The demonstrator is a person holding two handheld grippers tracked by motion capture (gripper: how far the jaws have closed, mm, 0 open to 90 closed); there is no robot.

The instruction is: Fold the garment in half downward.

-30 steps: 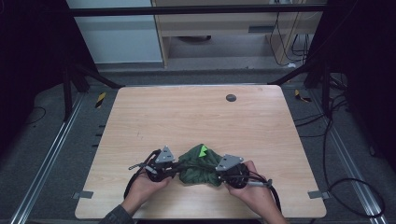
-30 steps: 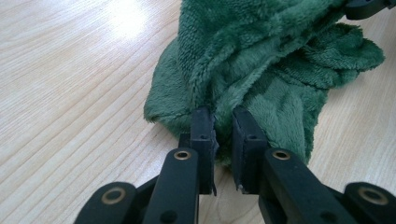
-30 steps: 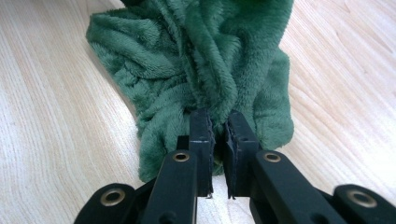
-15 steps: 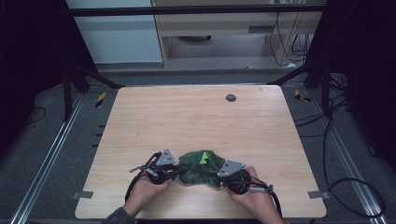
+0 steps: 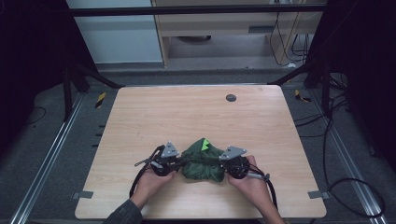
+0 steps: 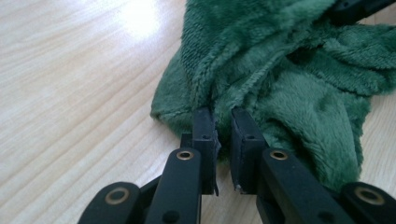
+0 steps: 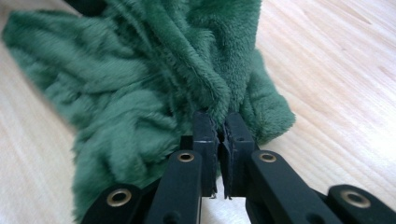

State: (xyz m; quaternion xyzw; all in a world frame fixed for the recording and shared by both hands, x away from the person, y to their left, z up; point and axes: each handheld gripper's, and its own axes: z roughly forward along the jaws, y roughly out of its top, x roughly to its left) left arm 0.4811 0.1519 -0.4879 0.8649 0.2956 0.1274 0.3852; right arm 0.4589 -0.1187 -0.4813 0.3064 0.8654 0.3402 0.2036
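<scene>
High view: a crumpled dark green plush cloth (image 5: 201, 161) with a small bright green tag (image 5: 204, 144) lies on the near part of the pale wooden table (image 5: 196, 112), bunched between the two hand-held grippers. The left gripper (image 5: 173, 161) meets the cloth at one end and the right gripper (image 5: 225, 164) at the other, so that the jaws of each point toward those of the other with the fabric heaped between them. A person's hands hold the gripper bodies from the near edge, and a black cable (image 5: 138, 175) trails from the left gripper. A small dark round disc (image 5: 230, 97) sits on the table well beyond both sets of jaws.

Left gripper view: the two black jaws of the left gripper (image 6: 223, 122) are drawn nearly together and pinch a fold of the cloth (image 6: 280, 79) at their tips. The bulk of the fabric spreads ahead of the jaws and to their right; bare wood lies to their left.

Right gripper view: the jaws of the right gripper (image 7: 223, 122) are clamped close on a ridge of the cloth (image 7: 149, 79), which rises straight ahead of the tips. Most of the fabric lies ahead and to the left of the jaws; bare wood shows to their right.
</scene>
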